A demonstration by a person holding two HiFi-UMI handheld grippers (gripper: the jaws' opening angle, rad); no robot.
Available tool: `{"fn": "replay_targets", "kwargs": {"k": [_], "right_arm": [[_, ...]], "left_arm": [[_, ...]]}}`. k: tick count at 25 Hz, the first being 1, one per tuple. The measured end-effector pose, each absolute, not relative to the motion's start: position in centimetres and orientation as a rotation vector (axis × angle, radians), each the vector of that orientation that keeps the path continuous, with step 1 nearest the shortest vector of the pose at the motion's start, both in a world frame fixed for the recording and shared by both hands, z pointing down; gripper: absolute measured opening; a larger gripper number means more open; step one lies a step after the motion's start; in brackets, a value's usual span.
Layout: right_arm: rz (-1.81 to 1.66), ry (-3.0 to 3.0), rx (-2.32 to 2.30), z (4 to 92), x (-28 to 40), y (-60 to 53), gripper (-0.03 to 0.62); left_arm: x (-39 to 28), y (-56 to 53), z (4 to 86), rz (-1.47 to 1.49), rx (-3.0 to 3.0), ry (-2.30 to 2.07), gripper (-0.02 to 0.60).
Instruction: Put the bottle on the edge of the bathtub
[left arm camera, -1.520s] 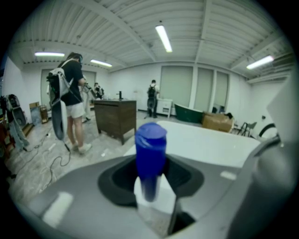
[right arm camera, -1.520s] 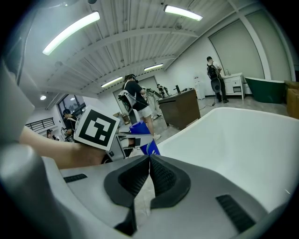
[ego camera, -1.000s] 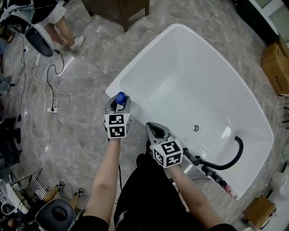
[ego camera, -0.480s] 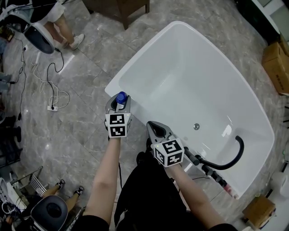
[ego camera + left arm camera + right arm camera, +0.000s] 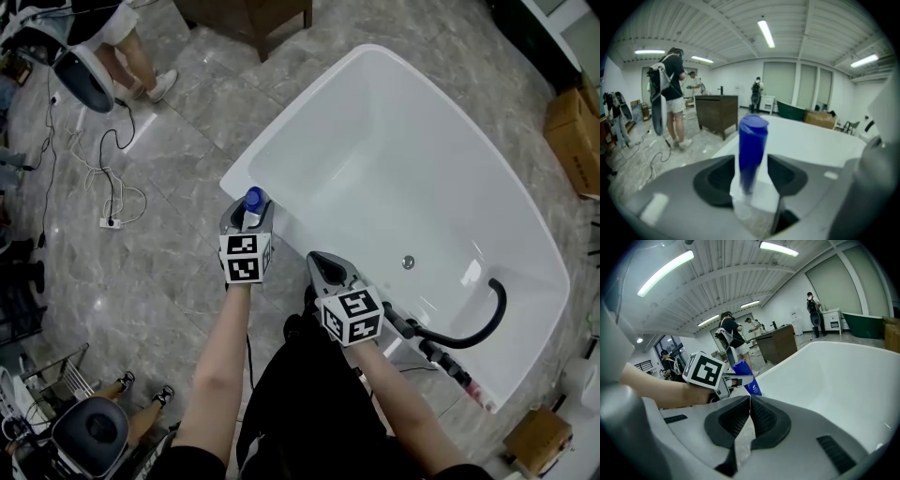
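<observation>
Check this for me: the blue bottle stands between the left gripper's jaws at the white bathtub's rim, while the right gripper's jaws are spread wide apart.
One thing is wrong: the right gripper's jaws are shut together, empty, as the right gripper view shows. The rest holds: the blue bottle stands between the left gripper's jaws, now opening, at the white bathtub's rim.

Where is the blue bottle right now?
In the head view, the blue bottle is at the left corner of the bathtub rim, upright between the left gripper's opening jaws.
</observation>
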State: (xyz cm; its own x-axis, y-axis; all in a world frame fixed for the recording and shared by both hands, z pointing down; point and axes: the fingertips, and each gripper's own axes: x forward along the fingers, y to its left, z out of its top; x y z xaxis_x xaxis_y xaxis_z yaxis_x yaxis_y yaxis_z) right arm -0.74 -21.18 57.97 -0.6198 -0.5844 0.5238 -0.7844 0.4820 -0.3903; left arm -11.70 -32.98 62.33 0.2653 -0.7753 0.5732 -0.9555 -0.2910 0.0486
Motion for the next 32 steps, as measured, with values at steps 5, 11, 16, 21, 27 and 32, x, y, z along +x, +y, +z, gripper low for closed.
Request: {"fn": "replay_targets", "kwargs": {"k": [5,11,16,21,27,32], "right_arm": [[0.864,-2.414,1.17,57.4,-0.8,-20.7,0.003],[0.834,-2.413,1.203,56.5,-0.8,-19.9,0.003],[0.795,-2.41,1.243,55.6,-0.2,-18.9,0.003],[0.774,-2.413,1.294,54.9,0.4,-17.2,0.003],[0.75,-2.415,1.32,54.0,0.3,-15.5,0.003],[0.727,-2.426,1.322,53.1,-0.1,-13.7,0.003]], "left_arm": [[-12.2,-31.3,62.3,0.627,2.118,-1.581,0.215],[-12.7,-28.5,62.4,0.621,2.089,-1.554,0.212],[-13.3,-26.1,61.5,0.591,2.069,-1.557,0.174],[-13.5,-23.1,60.4,0.602,2.067,-1.561,0.144],[-13.8,-19.7,58.8,0.579,2.082,-1.548,0.115],[-14.1,-17.1,57.0,0.537,2.104,-1.538,0.097]]}}
